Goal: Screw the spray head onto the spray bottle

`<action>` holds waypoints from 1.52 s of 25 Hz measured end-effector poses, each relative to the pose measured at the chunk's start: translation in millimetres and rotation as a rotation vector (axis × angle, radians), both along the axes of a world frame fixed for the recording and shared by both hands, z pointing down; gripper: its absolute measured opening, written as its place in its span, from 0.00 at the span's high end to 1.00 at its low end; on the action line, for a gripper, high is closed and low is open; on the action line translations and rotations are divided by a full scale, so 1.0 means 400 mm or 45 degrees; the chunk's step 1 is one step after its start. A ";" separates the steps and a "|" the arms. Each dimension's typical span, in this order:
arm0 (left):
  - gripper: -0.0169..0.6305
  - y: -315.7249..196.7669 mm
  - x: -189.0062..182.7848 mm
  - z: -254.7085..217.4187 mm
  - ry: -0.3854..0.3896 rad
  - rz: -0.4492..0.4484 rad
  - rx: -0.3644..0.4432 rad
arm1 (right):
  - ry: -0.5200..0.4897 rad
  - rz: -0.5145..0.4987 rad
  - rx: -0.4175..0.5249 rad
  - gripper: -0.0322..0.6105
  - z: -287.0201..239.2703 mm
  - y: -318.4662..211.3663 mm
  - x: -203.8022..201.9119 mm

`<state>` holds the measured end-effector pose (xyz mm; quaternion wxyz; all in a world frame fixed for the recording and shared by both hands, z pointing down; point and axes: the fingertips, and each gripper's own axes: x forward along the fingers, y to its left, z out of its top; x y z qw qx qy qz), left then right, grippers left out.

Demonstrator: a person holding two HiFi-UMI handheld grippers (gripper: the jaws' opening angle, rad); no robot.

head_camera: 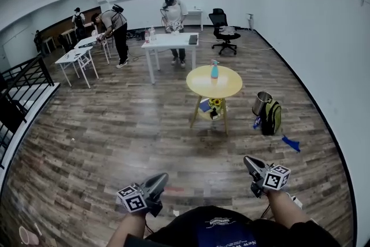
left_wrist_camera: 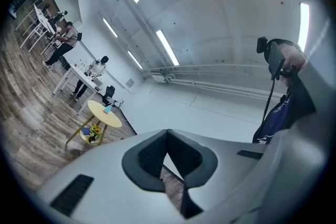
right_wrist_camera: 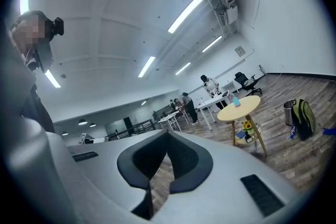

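A small blue spray bottle (head_camera: 214, 69) stands upright on a round yellow table (head_camera: 228, 87) several steps ahead of me; it is too small to tell whether its head is attached. The left gripper view shows the bottle (left_wrist_camera: 107, 109) far off at the left, and the right gripper view shows the bottle (right_wrist_camera: 236, 102) at the right. My left gripper (head_camera: 162, 177) and right gripper (head_camera: 248, 160) are held low, close to my body, far from the table. Both left jaws (left_wrist_camera: 168, 136) and right jaws (right_wrist_camera: 168, 137) are shut with nothing between them.
Sunflowers (head_camera: 215, 103) sit on the table's lower shelf. A metal bin (head_camera: 261, 103), a green backpack (head_camera: 272, 117) and a blue cloth (head_camera: 291, 143) lie to its right. Behind are white tables (head_camera: 170, 41), an office chair (head_camera: 222, 26) and people working. A black railing (head_camera: 26, 75) runs along the left.
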<state>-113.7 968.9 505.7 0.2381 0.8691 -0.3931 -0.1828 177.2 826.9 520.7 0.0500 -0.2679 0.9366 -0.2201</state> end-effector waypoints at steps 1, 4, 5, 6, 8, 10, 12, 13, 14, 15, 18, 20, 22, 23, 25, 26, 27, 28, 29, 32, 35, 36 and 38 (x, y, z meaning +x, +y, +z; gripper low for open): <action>0.96 -0.031 0.041 -0.009 -0.005 0.001 0.006 | -0.002 -0.011 0.007 0.94 -0.012 -0.034 0.033; 0.96 -0.131 0.161 -0.036 -0.019 -0.001 0.030 | -0.011 -0.034 0.032 0.94 -0.044 -0.140 0.132; 0.96 -0.165 0.202 -0.046 -0.014 -0.004 0.035 | -0.013 -0.040 0.034 0.94 -0.048 -0.176 0.165; 0.96 -0.197 0.241 -0.052 -0.011 -0.004 0.037 | -0.013 -0.047 0.034 0.94 -0.049 -0.207 0.195; 0.96 -0.248 0.307 -0.055 -0.021 0.001 0.033 | -0.008 -0.062 0.034 0.94 -0.046 -0.257 0.248; 0.96 -0.288 0.355 -0.053 -0.030 0.001 0.025 | -0.010 -0.069 0.033 0.94 -0.041 -0.299 0.292; 0.96 -0.330 0.392 -0.050 -0.029 0.003 0.015 | -0.020 -0.067 0.027 0.94 -0.032 -0.339 0.330; 0.96 -0.352 0.407 -0.048 -0.029 0.006 0.008 | -0.023 -0.062 0.020 0.94 -0.027 -0.360 0.347; 0.96 -0.374 0.420 -0.048 -0.031 0.012 0.002 | -0.025 -0.056 0.010 0.94 -0.021 -0.381 0.361; 0.96 -0.396 0.429 -0.048 -0.036 0.018 -0.003 | -0.026 -0.049 -0.002 0.94 -0.015 -0.400 0.373; 0.96 -0.467 0.436 -0.038 -0.040 0.034 -0.018 | -0.023 -0.028 -0.027 0.94 0.008 -0.458 0.394; 0.96 -0.518 0.425 -0.025 -0.026 0.048 -0.024 | -0.022 -0.011 -0.033 0.93 0.023 -0.497 0.391; 0.96 -0.567 0.403 -0.015 -0.018 0.074 -0.023 | -0.013 0.004 -0.035 0.93 0.033 -0.535 0.367; 0.96 -0.593 0.387 -0.012 -0.015 0.090 -0.020 | -0.007 0.012 -0.035 0.93 0.034 -0.554 0.348; 0.96 -0.649 0.341 -0.012 -0.007 0.123 -0.010 | 0.005 0.031 -0.028 0.93 0.028 -0.599 0.299; 0.96 -0.678 0.311 -0.013 -0.002 0.136 -0.007 | 0.009 0.041 -0.023 0.93 0.023 -0.624 0.270; 0.96 -0.707 0.275 -0.013 0.002 0.148 -0.005 | 0.010 0.051 -0.018 0.93 0.017 -0.647 0.237; 0.96 -0.733 0.234 -0.015 0.002 0.158 -0.004 | 0.010 0.061 -0.013 0.93 0.009 -0.667 0.199; 0.96 -0.756 0.190 -0.020 0.000 0.169 -0.002 | 0.007 0.070 -0.007 0.93 -0.002 -0.682 0.158; 0.96 -0.817 0.058 -0.043 -0.012 0.205 0.015 | -0.001 0.112 0.016 0.93 -0.032 -0.731 0.040; 0.96 -0.870 -0.057 -0.035 -0.027 0.235 0.019 | -0.022 0.146 0.026 0.92 -0.029 -0.777 -0.071; 0.96 -0.886 -0.093 -0.027 -0.029 0.243 0.019 | -0.023 0.151 0.027 0.92 -0.021 -0.790 -0.108; 0.96 -0.921 -0.159 -0.013 -0.028 0.253 0.016 | -0.016 0.152 0.019 0.92 -0.004 -0.815 -0.177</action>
